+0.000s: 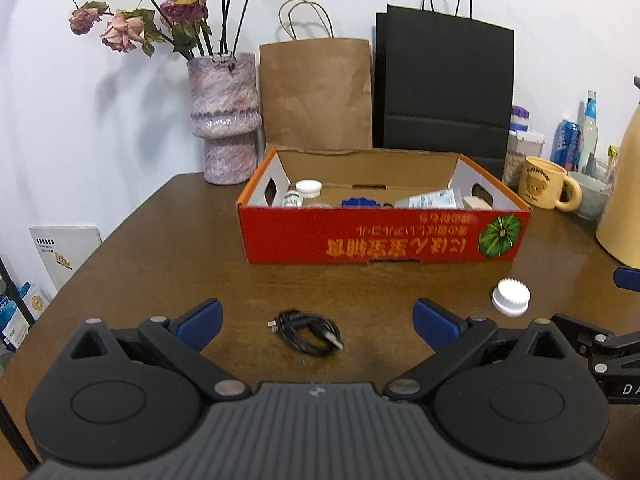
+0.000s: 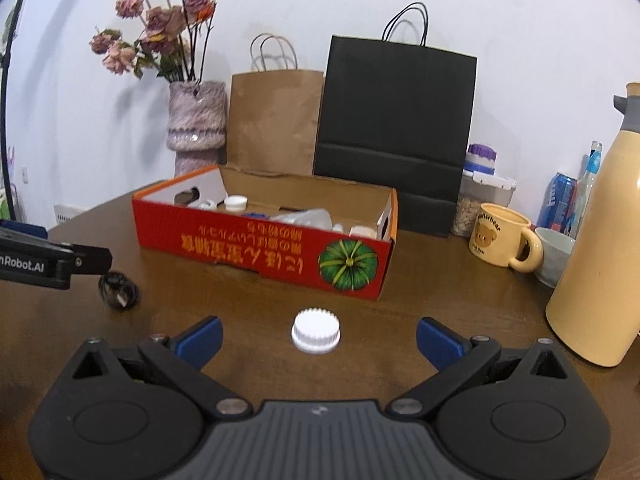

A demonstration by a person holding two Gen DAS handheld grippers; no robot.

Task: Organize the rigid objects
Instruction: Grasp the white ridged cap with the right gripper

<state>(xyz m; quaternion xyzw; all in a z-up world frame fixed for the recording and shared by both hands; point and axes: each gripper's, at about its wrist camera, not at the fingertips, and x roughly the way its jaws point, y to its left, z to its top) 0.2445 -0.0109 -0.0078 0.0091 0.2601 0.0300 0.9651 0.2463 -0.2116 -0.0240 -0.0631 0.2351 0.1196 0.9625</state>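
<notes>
A red cardboard box (image 1: 360, 236) stands on the brown table and holds several small items: a white cap, bottles, a blue lid. It also shows in the right wrist view (image 2: 256, 252). A coiled black cable (image 1: 306, 332) lies on the table between the fingers of my open left gripper (image 1: 318, 322); it appears at the left in the right wrist view (image 2: 119, 286). A white ribbed cap (image 2: 316, 330) lies between the fingers of my open right gripper (image 2: 318, 336), and shows in the left wrist view (image 1: 511, 297). Both grippers are empty.
A vase of dried roses (image 1: 226, 120), a brown paper bag (image 1: 316, 92) and a black bag (image 1: 444, 84) stand behind the box. A bear mug (image 2: 504, 240), a bowl, cans, jars and a tall cream thermos (image 2: 596, 256) crowd the right side.
</notes>
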